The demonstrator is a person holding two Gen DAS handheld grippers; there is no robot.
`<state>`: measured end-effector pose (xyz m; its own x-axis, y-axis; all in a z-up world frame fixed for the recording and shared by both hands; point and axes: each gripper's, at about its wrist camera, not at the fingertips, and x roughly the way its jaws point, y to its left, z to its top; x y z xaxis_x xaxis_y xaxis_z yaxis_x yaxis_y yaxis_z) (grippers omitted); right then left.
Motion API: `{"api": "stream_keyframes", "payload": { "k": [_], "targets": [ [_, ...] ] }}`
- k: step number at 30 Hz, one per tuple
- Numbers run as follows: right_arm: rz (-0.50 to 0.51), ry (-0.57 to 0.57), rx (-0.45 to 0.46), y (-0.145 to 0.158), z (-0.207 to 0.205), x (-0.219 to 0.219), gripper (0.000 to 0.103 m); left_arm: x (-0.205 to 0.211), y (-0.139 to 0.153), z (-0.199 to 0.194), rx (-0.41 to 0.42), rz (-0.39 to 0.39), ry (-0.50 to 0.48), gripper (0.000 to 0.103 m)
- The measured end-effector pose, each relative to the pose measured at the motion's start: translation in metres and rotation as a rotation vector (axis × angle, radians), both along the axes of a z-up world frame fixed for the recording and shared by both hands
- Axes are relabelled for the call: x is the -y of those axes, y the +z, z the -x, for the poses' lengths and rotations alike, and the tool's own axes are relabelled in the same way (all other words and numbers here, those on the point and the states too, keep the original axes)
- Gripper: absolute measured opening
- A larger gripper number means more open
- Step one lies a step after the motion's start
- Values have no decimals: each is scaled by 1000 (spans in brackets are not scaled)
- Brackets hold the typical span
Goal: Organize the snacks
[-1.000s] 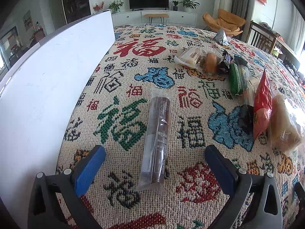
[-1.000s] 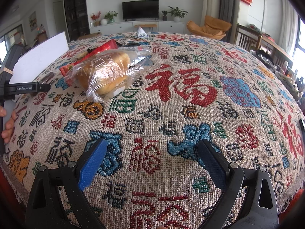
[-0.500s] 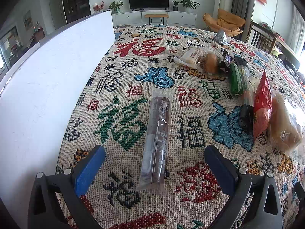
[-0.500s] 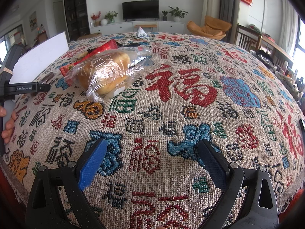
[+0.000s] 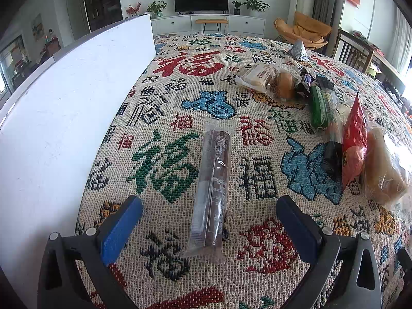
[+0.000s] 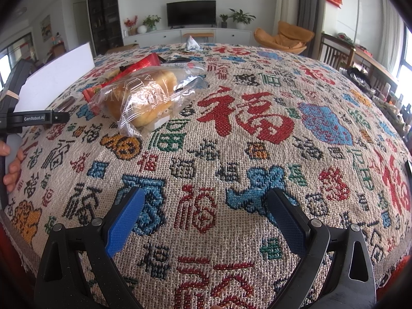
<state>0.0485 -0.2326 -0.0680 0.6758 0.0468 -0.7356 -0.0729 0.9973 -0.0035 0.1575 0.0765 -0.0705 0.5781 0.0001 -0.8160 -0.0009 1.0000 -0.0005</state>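
Note:
A long brown snack stick in clear wrap [image 5: 212, 185] lies lengthwise on the patterned tablecloth. My left gripper [image 5: 209, 221] stands open around its near end, fingers apart from it. To the right runs a row of snacks: a red packet [image 5: 354, 141], a green packet [image 5: 318, 108], a bagged bread [image 5: 386, 170] and a pale wrapped cake [image 5: 258, 76]. In the right wrist view my right gripper [image 6: 204, 219] is open over bare cloth, and the bagged bread [image 6: 145, 97] with the red packet [image 6: 134, 70] lies far ahead at the left.
A tall white board [image 5: 64, 108] stands along the left side of the table. A silver pouch [image 5: 297, 50] sits near the far edge. The left gripper's body [image 6: 28, 118] and a hand [image 6: 11, 170] show at the right view's left edge. Chairs stand at the far right.

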Motion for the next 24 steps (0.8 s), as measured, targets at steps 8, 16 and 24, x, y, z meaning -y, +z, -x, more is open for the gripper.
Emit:
{"api": "stream_keyframes", "payload": {
  "k": [8,16,24],
  "targets": [
    [-74,81,67,58,-20,-23,97,0,0,0,0,-1,0,103],
    [148,146,3,37,-100,-67,97,0,0,1,1,-1,0,103],
    [-28,-145,-12,74,-103,26,97,0,1,1,1,-4,5,103]
  ]
}}
